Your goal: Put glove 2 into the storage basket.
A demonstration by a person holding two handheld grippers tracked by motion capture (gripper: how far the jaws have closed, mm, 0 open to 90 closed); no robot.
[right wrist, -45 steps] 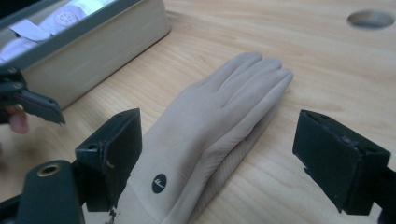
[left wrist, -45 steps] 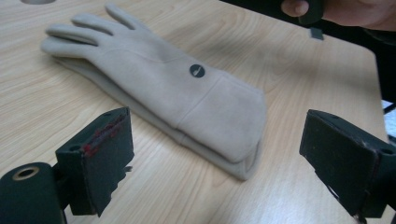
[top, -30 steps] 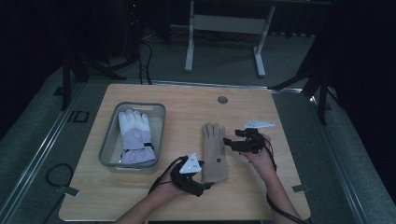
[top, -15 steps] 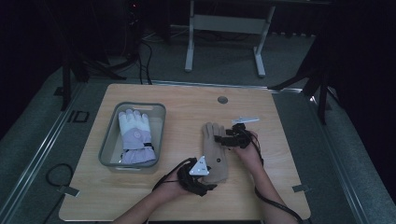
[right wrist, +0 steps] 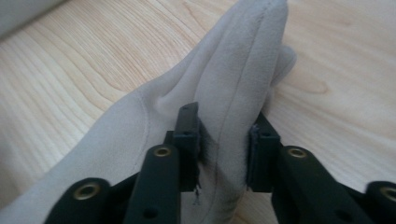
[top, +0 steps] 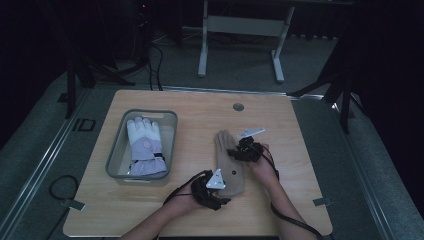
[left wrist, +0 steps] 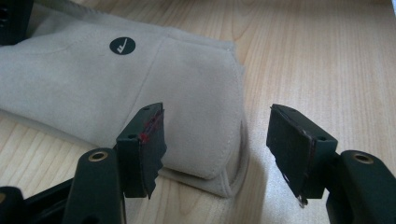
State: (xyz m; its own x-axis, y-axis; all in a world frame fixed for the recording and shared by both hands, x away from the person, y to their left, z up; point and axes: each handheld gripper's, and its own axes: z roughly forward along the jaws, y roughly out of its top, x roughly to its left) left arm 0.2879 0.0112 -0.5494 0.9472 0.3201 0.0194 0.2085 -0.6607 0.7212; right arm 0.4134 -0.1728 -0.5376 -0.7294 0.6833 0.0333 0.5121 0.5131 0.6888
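A white glove (top: 145, 146) lies in your bin (top: 114, 159) at the left. Your left tongs (left wrist: 215, 147) have been narrowing, still apart astride the tan glove's (top: 227, 162) cuff mid-worktop (top: 190, 105). Your right tongs (right wrist: 223, 149) just closed, pinching its fingers.
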